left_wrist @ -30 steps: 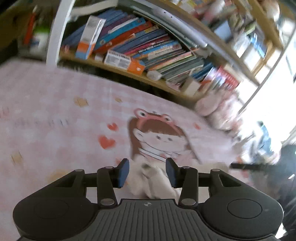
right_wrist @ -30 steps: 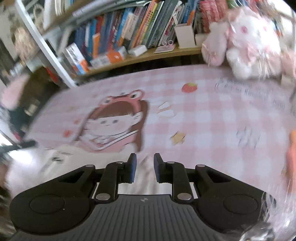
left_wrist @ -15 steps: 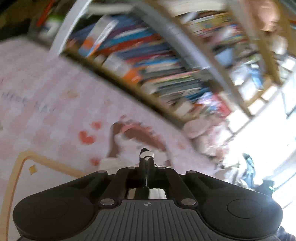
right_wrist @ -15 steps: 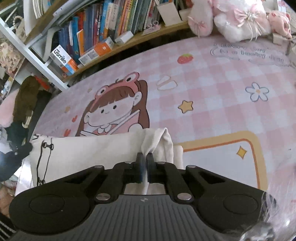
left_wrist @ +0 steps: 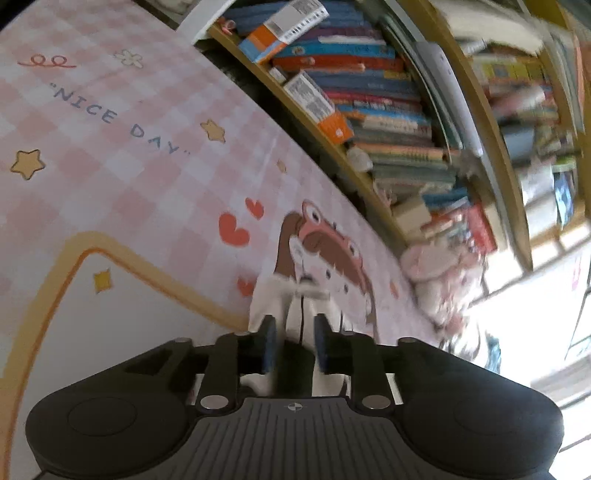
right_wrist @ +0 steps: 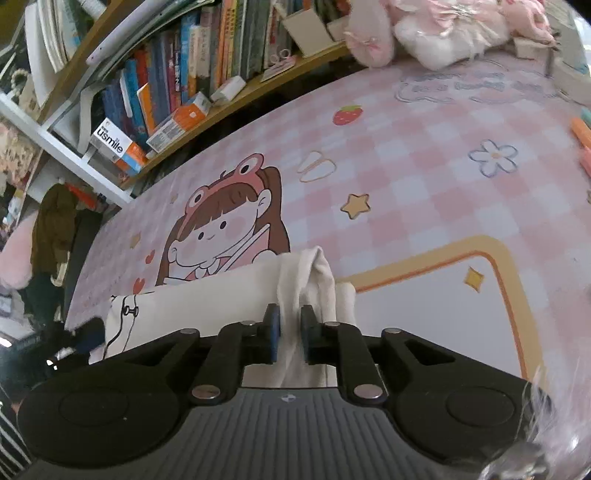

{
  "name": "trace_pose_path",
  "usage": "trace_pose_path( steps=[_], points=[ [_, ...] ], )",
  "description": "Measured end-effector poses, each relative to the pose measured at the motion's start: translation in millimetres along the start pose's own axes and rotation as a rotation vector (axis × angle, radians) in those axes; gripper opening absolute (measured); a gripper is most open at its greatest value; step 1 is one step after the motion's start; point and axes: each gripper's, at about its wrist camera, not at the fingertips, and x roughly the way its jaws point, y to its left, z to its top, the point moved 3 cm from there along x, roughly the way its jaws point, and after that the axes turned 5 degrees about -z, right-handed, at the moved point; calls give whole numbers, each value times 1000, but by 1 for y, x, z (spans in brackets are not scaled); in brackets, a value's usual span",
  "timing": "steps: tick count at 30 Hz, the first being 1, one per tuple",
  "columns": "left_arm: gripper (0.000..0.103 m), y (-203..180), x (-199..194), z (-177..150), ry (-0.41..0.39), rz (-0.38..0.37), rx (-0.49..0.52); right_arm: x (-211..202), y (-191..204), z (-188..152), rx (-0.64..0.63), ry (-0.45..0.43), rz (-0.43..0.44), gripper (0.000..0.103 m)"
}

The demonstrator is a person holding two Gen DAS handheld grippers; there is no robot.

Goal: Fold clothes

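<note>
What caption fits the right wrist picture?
Right tongs opening around a bunched white garment on the pink checked mat.

A pink checked table cover [right_wrist: 424, 192] with a cartoon girl [right_wrist: 221, 229] is filling the middle of both views; a wooden bookshelf [left_wrist: 388, 122] crammed with books is running along the top; plush toys [right_wrist: 436, 33] are sitting upper right; bright window light [left_wrist: 546, 332] is flooding in at right.
</note>
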Motion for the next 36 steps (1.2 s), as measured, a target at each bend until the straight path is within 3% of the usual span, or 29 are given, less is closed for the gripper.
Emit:
trace_pose_path(
  steps=[2, 4, 6, 8, 10, 14, 22, 25, 27, 29, 30, 32, 34, 36],
  points=[
    [41, -1, -2, -11, 35, 5, 16, -4, -3, -5, 28, 18, 15, 23],
    [41, -2, -1, -20, 60, 15, 37, -5, -5, -11, 56, 39, 40, 23],
    [30, -4, -1, -23, 38, 20, 64, -4, -5, -13, 58, 49, 53, 23],
    [3, -11, -4, -21, 12, 10, 86, -3, -2, -13, 34, 46, 50, 11],
    [3, -18, -7, -19, -14, 0, 108, -8, 4, -11, 0, 2, 43, 2],
    [3, -10, 1, -17, -8, 30, 78, -13, 11, -8, -35, -63, 8, 2],
    [7, 1, 11, -18, 15, 50, 41, 2, 2, -12, -7, -33, -18, 4],
    [11, -10, 5, -18, 16, 77, 93, -7, 1, -11, 12, -49, -14, 9],
    [23, -23, 1, -19, 19, 104, 173, -15, 0, -12, 26, -66, -17, 11],
    [38, -33, -4, -21, 24, 122, 232, -23, -2, -13, 37, -75, -25, 23],
    [48, -36, -6, -22, 23, 130, 254, -26, -4, -14, 44, -78, -31, 38],
    [62, -42, -9, -24, 25, 149, 283, -32, -7, -17, 57, -77, -35, 42],
    [68, -44, -11, -26, 36, 167, 289, -34, -10, -19, 72, -52, -36, 56],
    [70, -40, -10, -25, 56, 177, 262, -35, -13, -22, 87, -25, -40, 60]
  ],
)
